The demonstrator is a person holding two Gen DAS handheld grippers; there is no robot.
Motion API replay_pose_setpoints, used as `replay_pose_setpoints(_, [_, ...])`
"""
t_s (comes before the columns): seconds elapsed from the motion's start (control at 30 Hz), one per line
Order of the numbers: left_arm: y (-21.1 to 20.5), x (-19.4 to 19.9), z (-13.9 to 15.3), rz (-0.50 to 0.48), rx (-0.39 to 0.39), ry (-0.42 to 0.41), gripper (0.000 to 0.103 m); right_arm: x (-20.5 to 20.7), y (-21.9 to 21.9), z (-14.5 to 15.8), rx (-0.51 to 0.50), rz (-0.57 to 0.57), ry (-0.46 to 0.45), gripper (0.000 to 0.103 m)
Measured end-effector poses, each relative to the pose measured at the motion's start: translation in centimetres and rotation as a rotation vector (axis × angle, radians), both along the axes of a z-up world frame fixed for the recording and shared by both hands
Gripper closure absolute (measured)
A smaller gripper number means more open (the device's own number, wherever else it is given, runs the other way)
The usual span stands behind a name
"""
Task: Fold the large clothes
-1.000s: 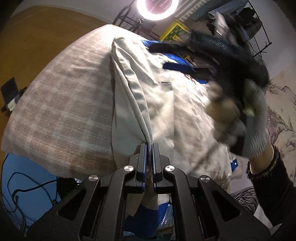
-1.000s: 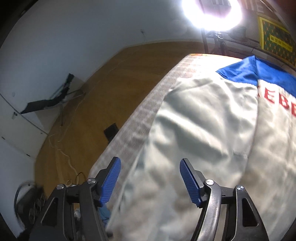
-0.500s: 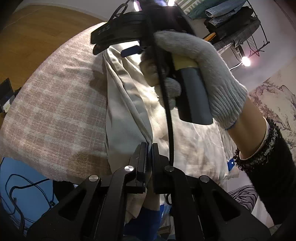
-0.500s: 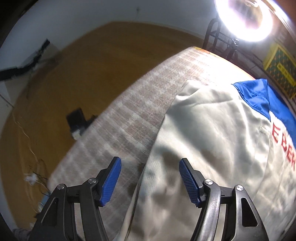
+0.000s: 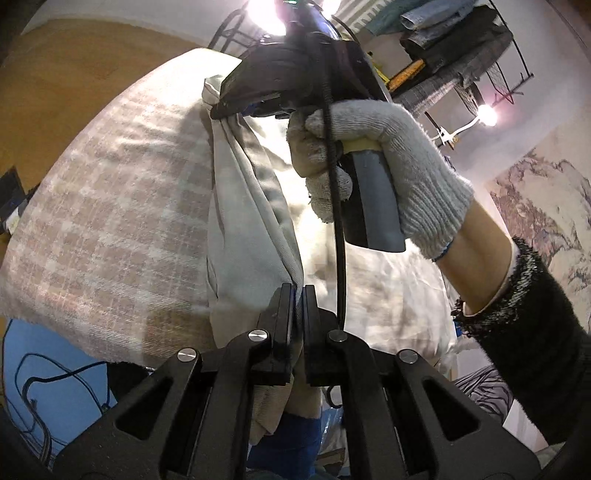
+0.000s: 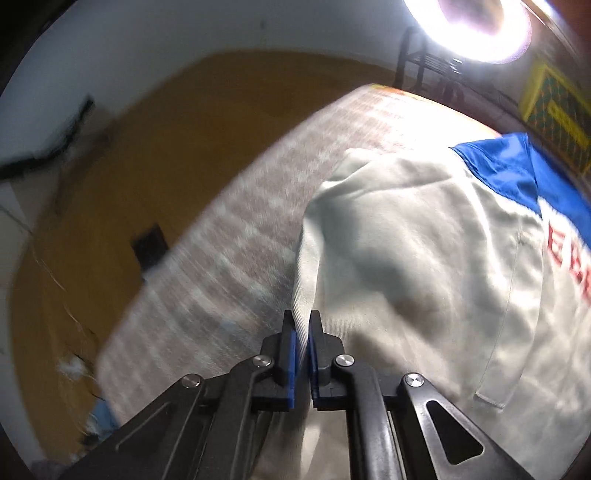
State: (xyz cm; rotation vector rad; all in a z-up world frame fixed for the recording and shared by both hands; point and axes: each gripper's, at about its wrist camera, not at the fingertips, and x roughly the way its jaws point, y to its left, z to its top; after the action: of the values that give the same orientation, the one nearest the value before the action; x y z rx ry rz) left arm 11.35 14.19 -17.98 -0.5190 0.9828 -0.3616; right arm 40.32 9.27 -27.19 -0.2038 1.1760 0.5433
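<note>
One large garment lay on one bed, and two grippers had hold of it. The jacket (image 6: 424, 266) was off-white woven cloth, with a blue panel at the upper right of the right wrist view and part of some red lettering below that at the right edge. It rested on a plaid blanket (image 5: 110, 206), checked in pale pink and cream, that covered the bed.

In the left wrist view, the jacket's left edge was gathered into one long ridge of folds that ran from bottom centre up toward the upper middle of the frame. The left gripper (image 5: 298, 295) had its two black fingers pressed together on the near end of that ridge. The right gripper (image 6: 302, 332), its fingers lined with blue pads, was closed on the same edge farther up. In the left wrist view, a right hand (image 5: 376, 162) in a grey knitted glove gripped that tool's dark handle at upper centre, with a black sleeve behind the wrist.

A ring light (image 6: 469, 22) glared at the top right of the right wrist view. A wooden floor (image 6: 110, 184) filled its left side.
</note>
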Motion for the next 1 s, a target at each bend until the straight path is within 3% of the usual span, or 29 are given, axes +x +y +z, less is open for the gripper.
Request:
replay_pose_setpoints(0.17, [-2.6, -0.4, 1.4, -0.068, 0.033, -0.040, 0.102, -0.4, -6.6, 2.5, 0.264, -0.096, 0.013, 0.101])
replay_pose_setpoints(0.33, [-6.5, -0.5, 2.1, -0.157, 0.068, -0.060, 0.102, -1.5, -14.1, 4.1, 0.451, -0.206, 0.002, 0.101])
replay_pose_setpoints(0.53, [-12.8, -0.9, 2.6, -0.322, 0.119, -0.076, 0.103, -3.5, -25.4, 2.4, 0.671, -0.394, 0.024, 0.101])
replay_pose_setpoints(0.67, [-16.3, -1.5, 2.2, -0.427, 0.138, -0.073, 0.103, -4.5, -30.6, -0.7, 0.701, -0.521, 0.078, 0.101])
replay_pose_setpoints(0.77, [-16.6, -1.9, 2.0, -0.462, 0.110, -0.061, 0.103, -4.5, -32.8, -2.6, 0.680, -0.570, 0.109, 0.101])
replay_pose_setpoints(0.87, [-15.5, -2.1, 1.9, -0.461, 0.053, -0.038, 0.103, -4.4, -32.7, -3.5, 0.600, -0.558, 0.111, 0.101])
replay_pose_setpoints(1.0, [-13.0, -2.4, 3.0, -0.389, 0.046, -0.066, 0.103, -4.1, -31.8, -2.7, 0.523, -0.507, 0.103, 0.090])
